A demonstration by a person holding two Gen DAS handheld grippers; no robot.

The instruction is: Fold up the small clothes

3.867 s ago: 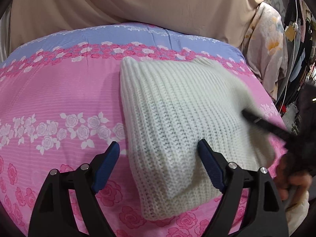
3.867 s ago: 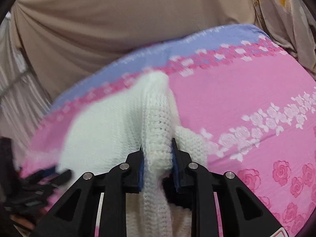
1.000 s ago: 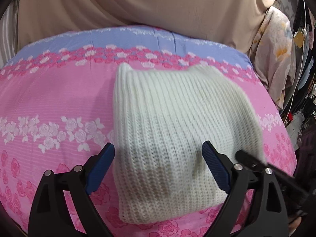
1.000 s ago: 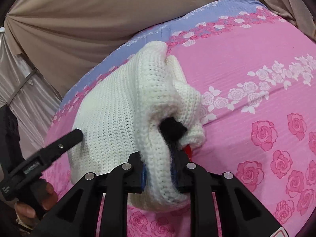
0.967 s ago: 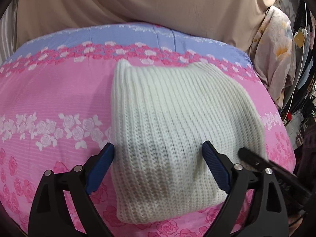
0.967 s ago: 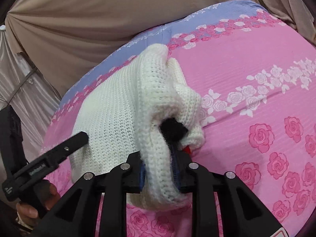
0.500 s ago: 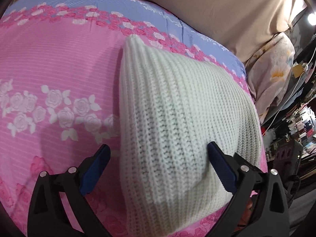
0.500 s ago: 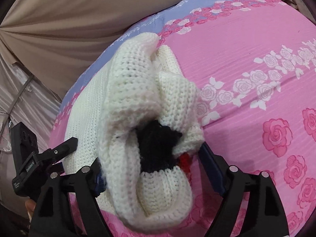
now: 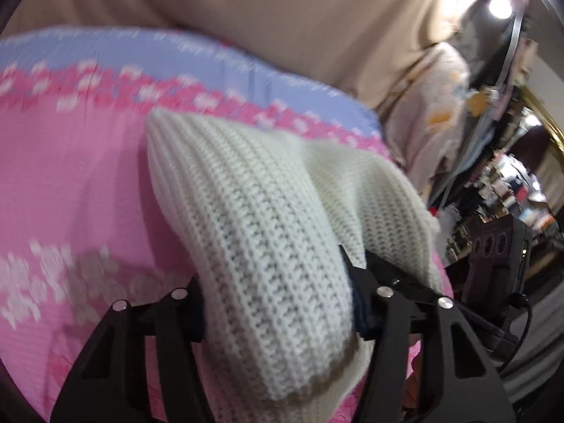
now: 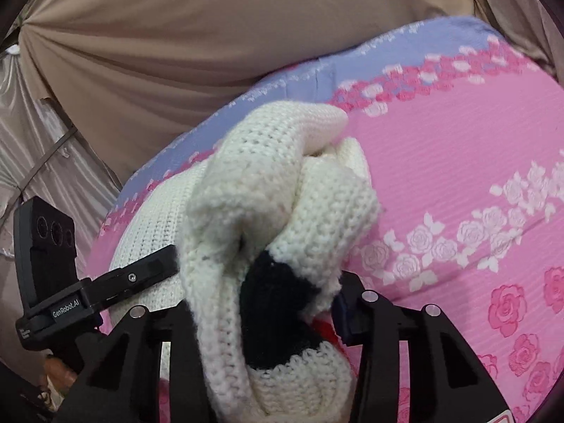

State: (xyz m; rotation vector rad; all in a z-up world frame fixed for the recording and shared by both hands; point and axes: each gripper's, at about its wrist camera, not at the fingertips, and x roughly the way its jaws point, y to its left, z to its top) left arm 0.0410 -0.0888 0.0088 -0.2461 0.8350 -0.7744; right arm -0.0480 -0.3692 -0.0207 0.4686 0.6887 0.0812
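Note:
A folded cream knit sweater is bunched up over the pink floral bedspread. My left gripper is shut on its thick folded edge and lifts it. In the right wrist view the sweater is a fat roll with a black patch and a bit of red showing. My right gripper has its jaws closed around that roll's end. The left gripper's body shows at the left of the right wrist view.
A beige curtain hangs behind the bed. Floral fabric and cluttered shelves lie past the bed's right edge. The right gripper's camera block is close beside the sweater.
Both grippers were open around the sweater half a second ago. Now both have closed on it and the sweater bunches up and rises off the bedspread. The left view is blurred by motion.

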